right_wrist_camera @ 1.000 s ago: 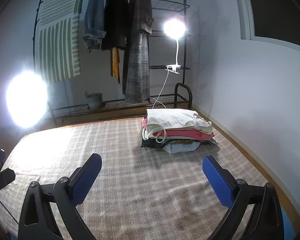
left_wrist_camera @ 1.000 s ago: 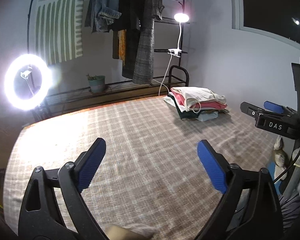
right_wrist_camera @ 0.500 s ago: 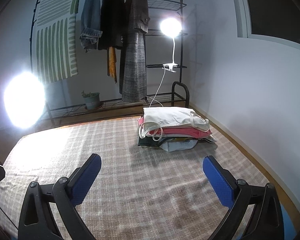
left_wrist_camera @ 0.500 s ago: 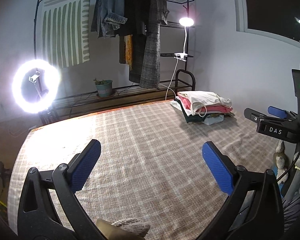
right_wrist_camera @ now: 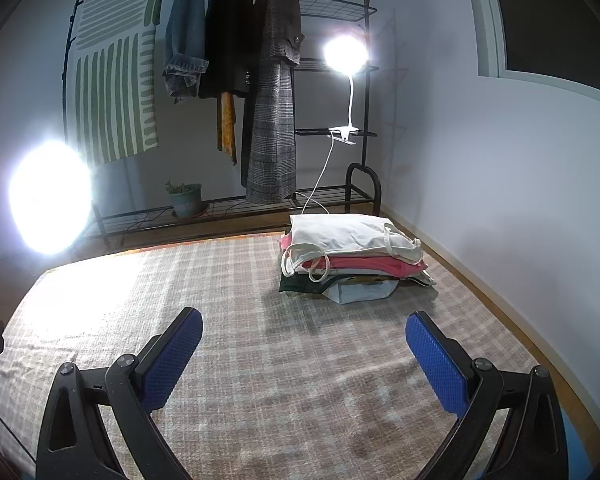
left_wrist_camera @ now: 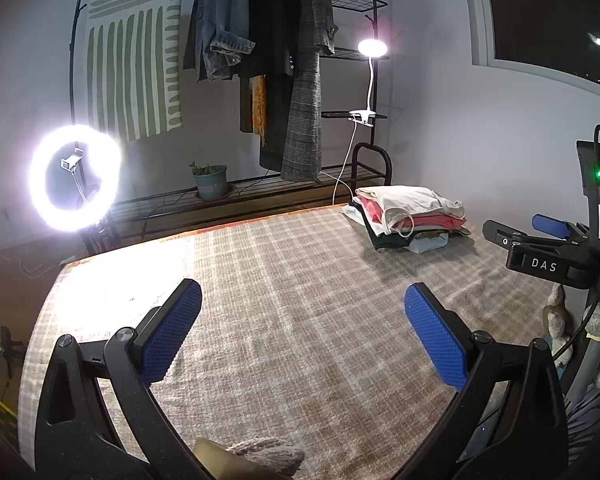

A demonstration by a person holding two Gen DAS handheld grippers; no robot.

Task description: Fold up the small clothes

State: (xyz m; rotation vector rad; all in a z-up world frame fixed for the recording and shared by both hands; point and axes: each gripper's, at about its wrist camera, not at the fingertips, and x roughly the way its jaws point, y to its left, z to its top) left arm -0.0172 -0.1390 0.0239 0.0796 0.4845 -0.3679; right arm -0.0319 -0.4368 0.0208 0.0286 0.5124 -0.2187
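A stack of folded clothes (left_wrist_camera: 410, 218), cream on top with pink and dark layers beneath, sits at the far right of the plaid-covered surface (left_wrist_camera: 300, 280); it also shows in the right wrist view (right_wrist_camera: 352, 256). My left gripper (left_wrist_camera: 302, 320) is open and empty above the bare cloth. My right gripper (right_wrist_camera: 304, 346) is open and empty, short of the stack; its body shows at the right of the left wrist view (left_wrist_camera: 548, 256). A beige knitted item (left_wrist_camera: 260, 456) lies at the near edge below my left gripper.
A ring light (left_wrist_camera: 74, 178) glares at the left. A clothes rack with hanging coats (left_wrist_camera: 284, 80), a clip lamp (left_wrist_camera: 372, 48) and a potted plant (left_wrist_camera: 210, 180) stand behind the surface. A wall runs along the right (right_wrist_camera: 500, 180).
Both views have shifted slightly: the left gripper has tilted up and drawn back a little, showing more of the knitted item. The right gripper has edged closer to the stack. Both stayed open.
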